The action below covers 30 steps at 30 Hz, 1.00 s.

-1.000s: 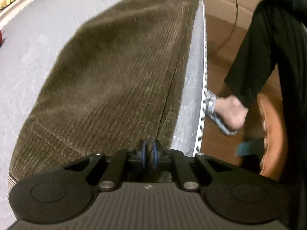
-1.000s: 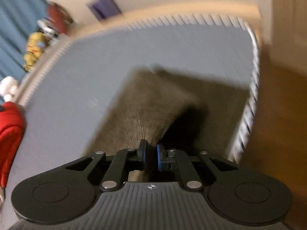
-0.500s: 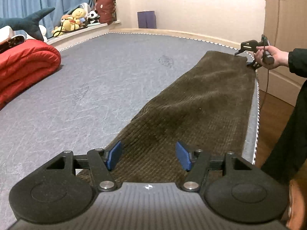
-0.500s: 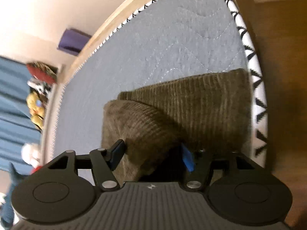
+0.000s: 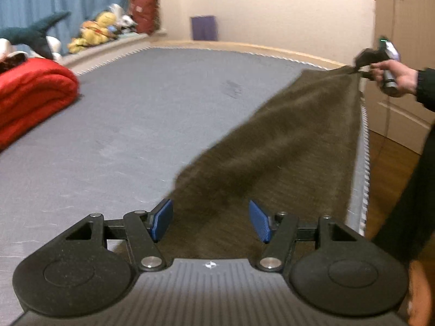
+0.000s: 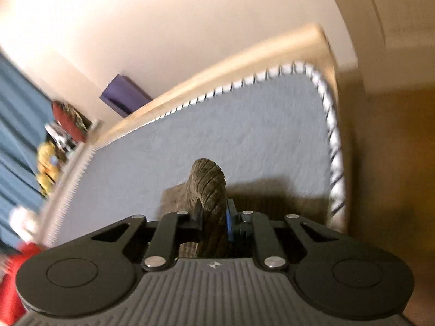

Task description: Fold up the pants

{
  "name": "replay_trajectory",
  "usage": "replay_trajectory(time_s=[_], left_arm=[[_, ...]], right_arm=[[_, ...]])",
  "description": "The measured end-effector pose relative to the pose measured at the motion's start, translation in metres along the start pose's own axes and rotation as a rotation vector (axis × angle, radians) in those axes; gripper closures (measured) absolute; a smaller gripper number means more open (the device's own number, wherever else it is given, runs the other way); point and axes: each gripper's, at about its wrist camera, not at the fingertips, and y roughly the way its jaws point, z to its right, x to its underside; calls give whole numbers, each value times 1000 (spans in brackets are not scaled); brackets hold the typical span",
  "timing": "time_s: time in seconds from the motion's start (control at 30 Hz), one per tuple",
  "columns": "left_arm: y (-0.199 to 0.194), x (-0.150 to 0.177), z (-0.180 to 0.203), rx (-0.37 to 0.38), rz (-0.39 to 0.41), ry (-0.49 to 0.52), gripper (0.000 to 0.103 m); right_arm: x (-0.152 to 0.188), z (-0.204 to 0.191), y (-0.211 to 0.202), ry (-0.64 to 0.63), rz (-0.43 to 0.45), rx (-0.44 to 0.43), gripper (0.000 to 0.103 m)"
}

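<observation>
Olive-brown corduroy pants (image 5: 285,146) lie along the grey mattress (image 5: 136,125) edge. Right gripper (image 6: 213,217) clamps the far end, lifted — left gripper (image 5: 209,220) spread, empty. Next: carry that end over to this one.

Left wrist view looks low along the pants (image 5: 272,146); right wrist view, close, shares their far end.

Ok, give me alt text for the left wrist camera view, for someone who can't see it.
Open left tongs hover over the near end of brown corduroy pants laid along the right edge of a grey mattress. At the far end, the right tongs grip the pants. A red blanket lies left.
</observation>
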Motion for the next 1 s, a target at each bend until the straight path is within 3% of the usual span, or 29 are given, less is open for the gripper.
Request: replay_trajectory(time_s=[0.07,0.13,0.23,0.33,0.4,0.47,0.6,0.73,0.8,0.87,0.9,0.93,0.97,1.0], left_arm=[[4,2,7,44,-33,27,35],[8,5,13,79,-70,51,35],[12,15,19,137,-126,75,35],[19,27,18,190,-216,64,39],[34,48,20,215,-399,75,43],[25,58,31,213,-407,165,43],[11,66,29,205,-431,173,43],[-10,64,13,197,-362,89,44],[-30,58,-16,128,-253,-43,43],[-45,61,-47,-35,-183,-158,38],[-45,68,-61,-133,-214,-196,39],[-39,78,-69,-193,-284,-198,49],[-33,94,-70,-218,-374,-146,55],[-35,104,-61,-218,-378,-68,55]], right_arm=[[3,12,9,-49,-29,100,87],[4,37,27,41,-94,176,82],[-1,49,31,99,-93,194,78],[-5,27,13,-23,40,271,68],[-8,15,2,-83,125,271,60],[-7,8,-1,-111,136,221,58],[7,-28,2,-221,54,29,56],[35,-80,-1,-435,-12,-117,49],[54,-107,-6,-541,-70,-211,48],[77,-134,-13,-657,-137,-327,47],[88,-146,-18,-704,-162,-378,46],[96,-156,-25,-735,-178,-414,46],[103,-167,-36,-767,-189,-446,46],[110,-177,-43,-794,-195,-469,46]])
